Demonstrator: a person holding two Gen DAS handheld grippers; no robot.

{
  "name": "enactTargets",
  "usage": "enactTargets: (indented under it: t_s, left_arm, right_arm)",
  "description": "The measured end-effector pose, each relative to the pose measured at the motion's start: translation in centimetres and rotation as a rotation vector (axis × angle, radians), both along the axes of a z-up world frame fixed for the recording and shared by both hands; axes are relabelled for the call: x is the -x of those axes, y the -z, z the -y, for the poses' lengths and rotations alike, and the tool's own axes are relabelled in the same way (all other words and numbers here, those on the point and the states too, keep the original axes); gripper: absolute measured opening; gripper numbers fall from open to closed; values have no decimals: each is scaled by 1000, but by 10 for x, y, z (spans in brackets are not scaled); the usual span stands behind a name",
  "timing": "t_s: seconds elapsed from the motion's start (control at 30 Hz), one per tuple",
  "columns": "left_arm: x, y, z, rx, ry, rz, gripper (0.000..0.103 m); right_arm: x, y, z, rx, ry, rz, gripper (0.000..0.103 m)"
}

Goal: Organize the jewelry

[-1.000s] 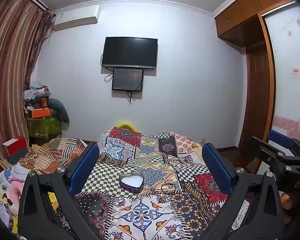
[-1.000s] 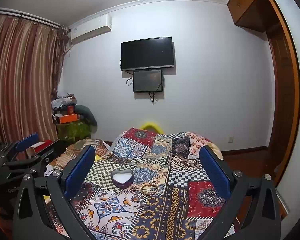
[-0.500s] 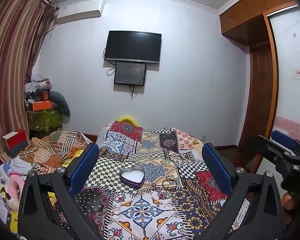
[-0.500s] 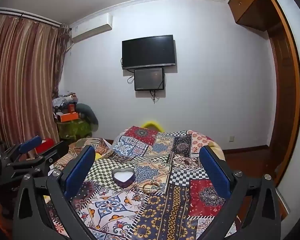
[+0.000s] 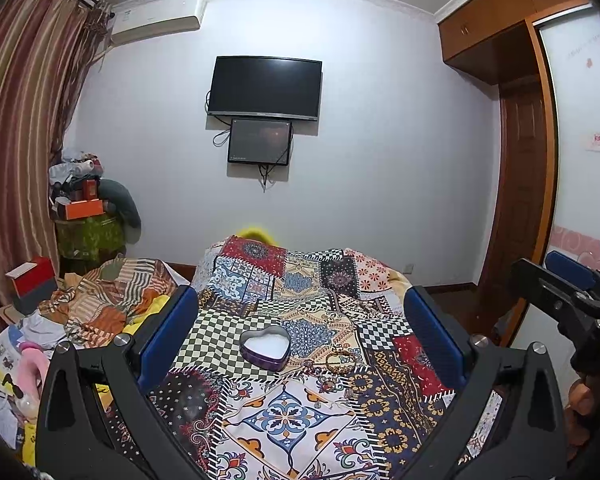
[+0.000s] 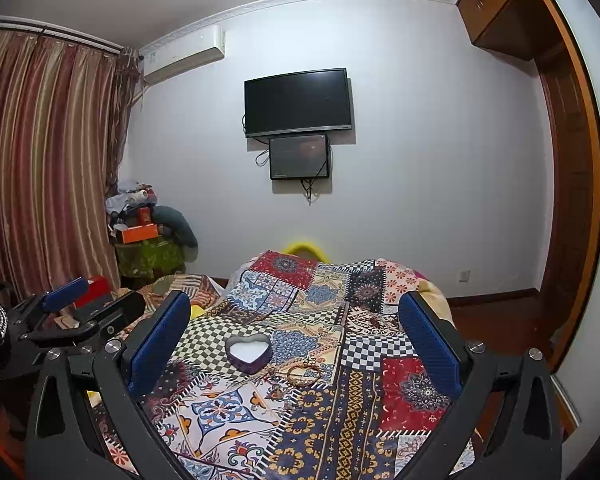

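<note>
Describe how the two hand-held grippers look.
Both match: the left hand-held gripper and the right hand-held gripper have matte black angular frames with cut-out slots, silver screws at the joints and flat fingers faced with textured blue pads. The right one shows partial white lettering in the left view.

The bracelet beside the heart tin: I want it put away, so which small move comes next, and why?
Probably lower the open right gripper toward the bracelet. It lies loose on the quilt right of the open heart tin, and both grippers hold nothing.
</note>
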State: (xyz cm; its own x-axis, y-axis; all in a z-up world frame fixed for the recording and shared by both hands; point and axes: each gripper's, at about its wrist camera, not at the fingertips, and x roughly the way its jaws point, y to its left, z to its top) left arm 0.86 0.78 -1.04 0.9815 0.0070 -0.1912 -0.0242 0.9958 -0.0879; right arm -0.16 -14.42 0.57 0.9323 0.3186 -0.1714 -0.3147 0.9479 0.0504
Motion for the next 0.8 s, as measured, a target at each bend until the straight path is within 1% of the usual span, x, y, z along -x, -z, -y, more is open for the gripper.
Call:
enactTargets:
  t_s: [0.8]
  left_arm:
    - [-2, 1, 0, 11, 4, -12, 103]
  right_arm:
    - [0, 3, 0, -7, -1, -7, 103]
